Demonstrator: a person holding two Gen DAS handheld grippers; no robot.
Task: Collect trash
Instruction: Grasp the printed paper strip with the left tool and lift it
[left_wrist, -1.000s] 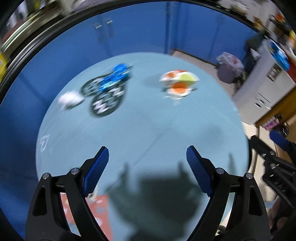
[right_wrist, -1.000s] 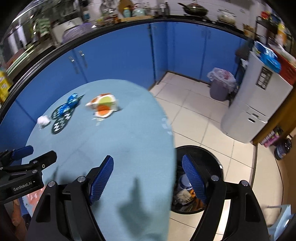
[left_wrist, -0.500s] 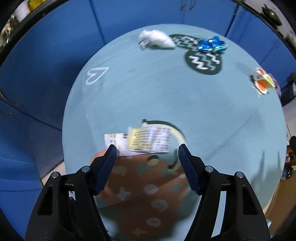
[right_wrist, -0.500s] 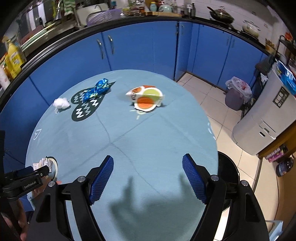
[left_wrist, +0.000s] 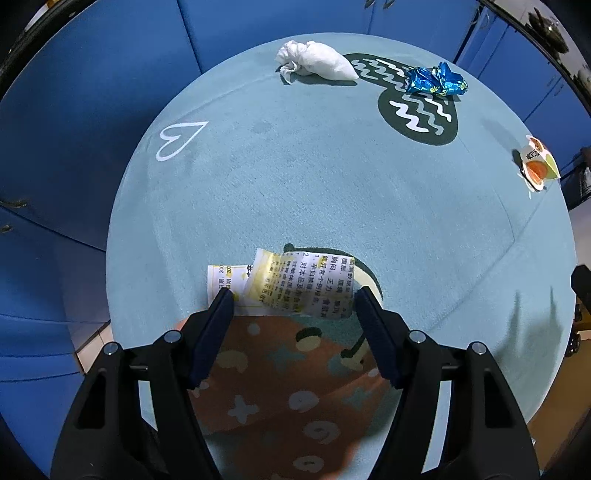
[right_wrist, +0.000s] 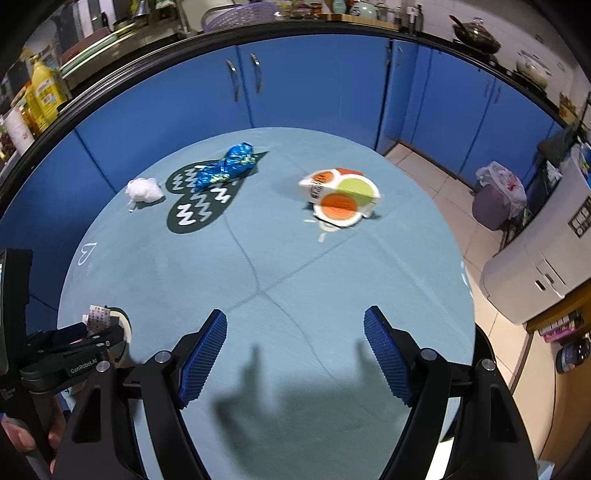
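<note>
A printed white-and-yellow paper leaflet lies on the round teal table, and my open left gripper has a finger at each side of it. A crumpled white tissue, a blue foil wrapper and an orange-and-green cup lid package lie farther off. In the right wrist view my right gripper is open and empty above the table's near part; the tissue, the wrapper, the package and the leaflet show there too.
The teal tablecloth has dark heart prints and an orange patch. Blue cabinets ring the room. A black bin rim sits at the table's right edge; a grey bin with a bag and a white appliance stand on the floor.
My left gripper has swung down and to the table's near left, closing in on the leaflet. My right gripper has turned from the floor bin back over the table.
</note>
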